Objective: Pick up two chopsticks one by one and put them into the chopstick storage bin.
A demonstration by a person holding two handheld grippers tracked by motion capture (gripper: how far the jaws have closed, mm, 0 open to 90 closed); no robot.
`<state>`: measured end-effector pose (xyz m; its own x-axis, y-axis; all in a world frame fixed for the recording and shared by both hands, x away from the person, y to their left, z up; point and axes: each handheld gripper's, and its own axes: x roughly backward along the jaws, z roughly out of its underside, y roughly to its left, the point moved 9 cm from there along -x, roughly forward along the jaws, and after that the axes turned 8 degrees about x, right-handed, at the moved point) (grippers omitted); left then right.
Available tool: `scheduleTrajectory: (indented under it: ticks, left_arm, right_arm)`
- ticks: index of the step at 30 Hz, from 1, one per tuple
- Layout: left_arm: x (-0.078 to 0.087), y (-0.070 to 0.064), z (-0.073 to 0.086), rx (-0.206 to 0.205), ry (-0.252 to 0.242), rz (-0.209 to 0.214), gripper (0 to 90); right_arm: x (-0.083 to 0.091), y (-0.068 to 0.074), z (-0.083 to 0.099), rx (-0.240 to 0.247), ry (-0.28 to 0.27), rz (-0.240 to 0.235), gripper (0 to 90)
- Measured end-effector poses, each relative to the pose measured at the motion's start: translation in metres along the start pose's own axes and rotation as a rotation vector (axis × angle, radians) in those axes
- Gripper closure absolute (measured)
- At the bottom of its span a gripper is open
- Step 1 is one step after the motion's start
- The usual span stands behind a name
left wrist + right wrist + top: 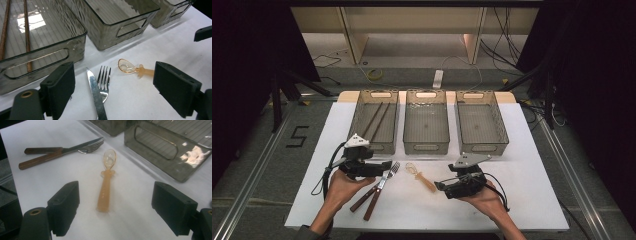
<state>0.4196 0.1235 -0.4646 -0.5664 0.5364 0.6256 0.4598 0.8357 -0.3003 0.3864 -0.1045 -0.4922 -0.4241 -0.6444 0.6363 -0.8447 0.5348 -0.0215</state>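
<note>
Spread fingers of the right gripper (115,207) frame the orange spoon (106,185) lying on the white surface (45,185). Left gripper (113,87), fingers also apart, faces knife (96,95) and fork (103,80); its view reveals chopsticks (26,32) in the nearest bin (62,53).

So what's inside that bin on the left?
The left bin holds two brown chopsticks, lying lengthwise on its floor. Its tinted front wall blurs their near ends in the left gripper view; nothing else shows inside.
</note>
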Motion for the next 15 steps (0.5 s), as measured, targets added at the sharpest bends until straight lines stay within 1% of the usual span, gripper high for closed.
scheduleTrajectory:
  ticks: [3,4,5,8,9,13,14,15]
  left_arm:
    - [0.002,0.0,0.002,-0.006,0.0,-0.005,17.5]
    - [0.003,0.001,0.003,-0.01,-0.002,-0.007,17.5]
    - [0.004,0.001,0.006,-0.011,0.002,-0.012,17.5]
    - [0.006,0.002,0.008,-0.012,0.002,-0.015,17.5]
    - [0.007,0.004,0.011,-0.004,0.0,-0.016,17.4]
    - [0.008,0.005,0.015,-0.001,0.008,-0.016,17.4]
    - [0.008,0.005,0.018,-0.009,0.014,-0.022,17.4]
    - [0.008,0.005,0.018,-0.009,0.014,-0.022,17.4]
  right_arm:
    - [-0.004,0.002,-0.001,0.003,0.024,-0.011,23.1]
    - [-0.004,0.002,-0.001,0.003,0.024,-0.011,23.1]
    - [-0.007,0.003,-0.001,0.01,0.034,-0.016,23.1]
    - [-0.009,0.004,-0.001,0.014,0.042,-0.023,23.0]
    - [-0.01,0.005,-0.001,0.013,0.051,-0.026,23.1]
    - [-0.012,0.007,0.0,0.013,0.068,-0.029,23.1]
    - [-0.013,0.007,0.0,0.015,0.072,-0.03,23.1]
    - [-0.013,0.007,0.0,0.016,0.076,-0.03,23.2]
